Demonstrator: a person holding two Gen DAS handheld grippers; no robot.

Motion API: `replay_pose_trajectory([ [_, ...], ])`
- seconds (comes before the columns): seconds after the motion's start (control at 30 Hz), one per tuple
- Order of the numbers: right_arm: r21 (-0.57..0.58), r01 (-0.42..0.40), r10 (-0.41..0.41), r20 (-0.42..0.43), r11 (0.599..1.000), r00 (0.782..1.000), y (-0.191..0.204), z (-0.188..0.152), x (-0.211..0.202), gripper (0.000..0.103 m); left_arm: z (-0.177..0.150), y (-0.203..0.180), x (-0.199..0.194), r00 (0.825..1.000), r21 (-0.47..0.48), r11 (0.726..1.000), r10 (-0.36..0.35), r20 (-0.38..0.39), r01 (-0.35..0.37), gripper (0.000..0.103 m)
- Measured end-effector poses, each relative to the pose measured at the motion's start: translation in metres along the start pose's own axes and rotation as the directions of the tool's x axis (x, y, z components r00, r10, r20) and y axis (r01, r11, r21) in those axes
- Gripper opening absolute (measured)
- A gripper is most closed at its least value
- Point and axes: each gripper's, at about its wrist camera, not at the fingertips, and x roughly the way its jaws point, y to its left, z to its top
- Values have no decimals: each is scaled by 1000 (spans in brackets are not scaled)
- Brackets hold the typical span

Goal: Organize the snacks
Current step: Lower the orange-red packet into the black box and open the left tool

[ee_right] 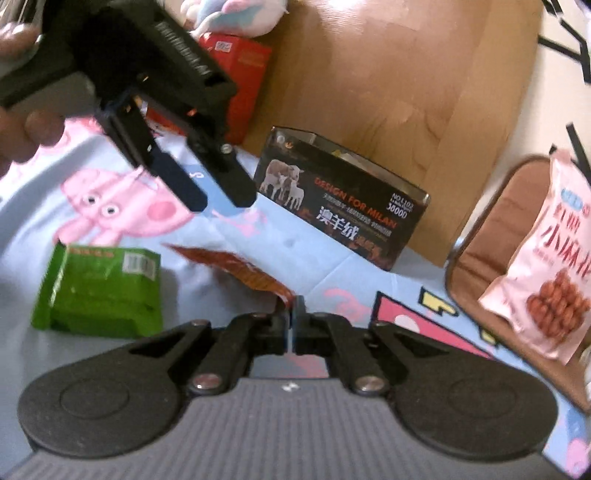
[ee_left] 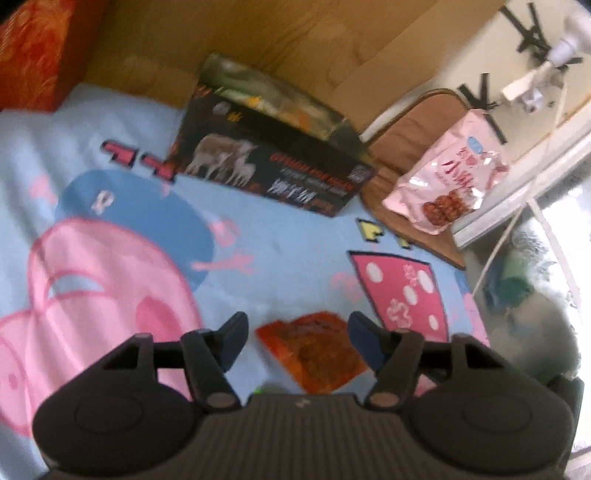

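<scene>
The right wrist view shows the right gripper closed, its two fingers pinching the corner of an orange snack packet. The packet hangs lifted above the blue cartoon blanket and stretches to the left from the fingers. The left gripper is in the air above it, with its fingers spread apart and nothing between them. In the left wrist view the same left gripper is wide open, and the orange snack packet is seen below, between its fingers but not touched by them. A green packet lies on the blanket just left of the orange one. Behind them stands a black box with sheep printed on it, open at the top. Farther right, a pink snack bag leans on a brown cushion. A red box is at the back left, with a plush toy above it.
</scene>
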Motion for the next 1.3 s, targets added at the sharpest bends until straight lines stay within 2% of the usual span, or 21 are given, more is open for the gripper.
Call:
replay_pose_trajectory([
  [0.07, 48, -20, 21, -14, 999, 1000, -3, 0, 2, 4, -6, 8, -1, 1000, -42, 999, -25, -15, 24, 64],
  [0.13, 136, -56, 60, -29, 989, 998, -12, -1, 9, 4, -9, 17, 0, 997, -108, 992, -71, -28, 68, 70],
  [0.27, 313, -105, 120, -28, 944, 992, -26, -7, 13, 5, -9, 25, 10, 992, -178, 978, -122, -42, 113, 67],
  [0.3, 325, -112, 126, -22, 939, 992, -25, -8, 13, 5, -8, 24, 15, 991, -185, 976, -127, -48, 116, 59],
  [0.33, 333, -117, 130, -18, 936, 991, -25, -8, 14, 5, -7, 23, 18, 990, -186, 976, -130, -52, 118, 38],
  [0.4, 330, -117, 128, -12, 937, 992, -20, -9, 14, 5, -4, 19, 20, 991, -173, 978, -127, -45, 118, 37],
  [0.53, 288, -76, 71, 30, 955, 997, -22, 2, 8, 5, 23, -2, 6, 992, -72, 989, -127, 6, 127, 38],
  [0.67, 234, -7, -17, 104, 972, 994, -42, 38, 15, 5, 74, -29, -3, 989, 55, 992, -118, 94, 113, 38],
  [0.77, 212, 55, -86, 142, 976, 986, -63, 65, 34, 5, 117, -38, 8, 984, 101, 990, -114, 134, 101, 39],
  [0.87, 201, 108, -134, 125, 974, 983, -83, 85, 67, 5, 148, -39, 31, 986, 136, 990, -60, 155, 39, 42],
  [0.97, 170, 143, -156, 64, 975, 986, -96, 95, 106, 8, 170, -33, 63, 987, 150, 986, 48, 156, -72, 49],
  [1.03, 143, 157, -164, 33, 977, 986, -99, 96, 120, 14, 176, -27, 77, 981, 139, 982, 107, 162, -130, 56],
  [1.1, 127, 147, -153, 41, 981, 987, -99, 96, 117, 30, 174, -21, 76, 979, 133, 982, 108, 171, -131, 56],
  [1.17, 120, 137, -147, 82, 983, 986, -95, 92, 102, 39, 168, -19, 67, 978, 126, 985, 92, 188, -117, 56],
  [1.3, 165, 103, -125, 129, 981, 984, -87, 76, 64, 40, 142, -19, 33, 976, 122, 987, 76, 206, -103, 59],
])
